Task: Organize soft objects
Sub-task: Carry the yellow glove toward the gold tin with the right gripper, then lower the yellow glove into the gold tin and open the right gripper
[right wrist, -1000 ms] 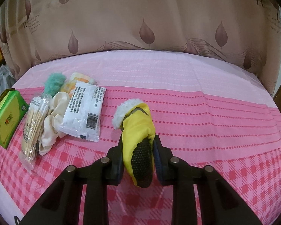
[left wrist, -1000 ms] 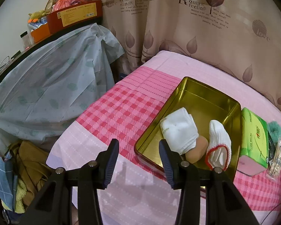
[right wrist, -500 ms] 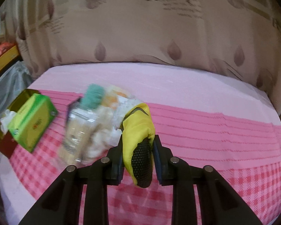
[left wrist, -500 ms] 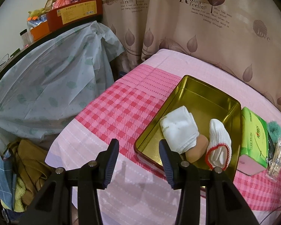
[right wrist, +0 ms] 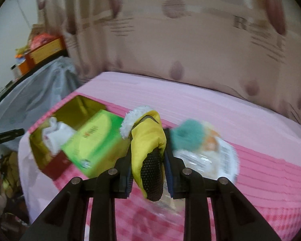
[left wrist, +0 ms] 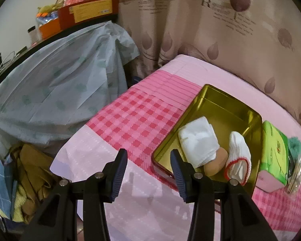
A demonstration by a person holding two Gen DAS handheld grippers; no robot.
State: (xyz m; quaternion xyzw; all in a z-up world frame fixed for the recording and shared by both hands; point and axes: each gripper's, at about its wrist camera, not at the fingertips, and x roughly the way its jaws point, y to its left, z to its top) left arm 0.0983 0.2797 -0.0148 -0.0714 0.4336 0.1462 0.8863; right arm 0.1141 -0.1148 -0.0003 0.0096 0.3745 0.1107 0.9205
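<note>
Pink checked cloth (left wrist: 142,124) carries the gold tin (left wrist: 226,108); right gripper (right wrist: 148,160) clamps a yellow glove (right wrist: 148,138), left gripper (left wrist: 148,166) gapes with nothing between its fingers.

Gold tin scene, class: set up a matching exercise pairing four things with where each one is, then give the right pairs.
Things:
1. yellow mitten
2. white sock
3. green tissue box
4. left claw

Places:
A. beside the gold tin
B. open above the cloth
C. in the right claw
D. inside the tin

Pairs: 1-C, 2-D, 3-A, 4-B
</note>
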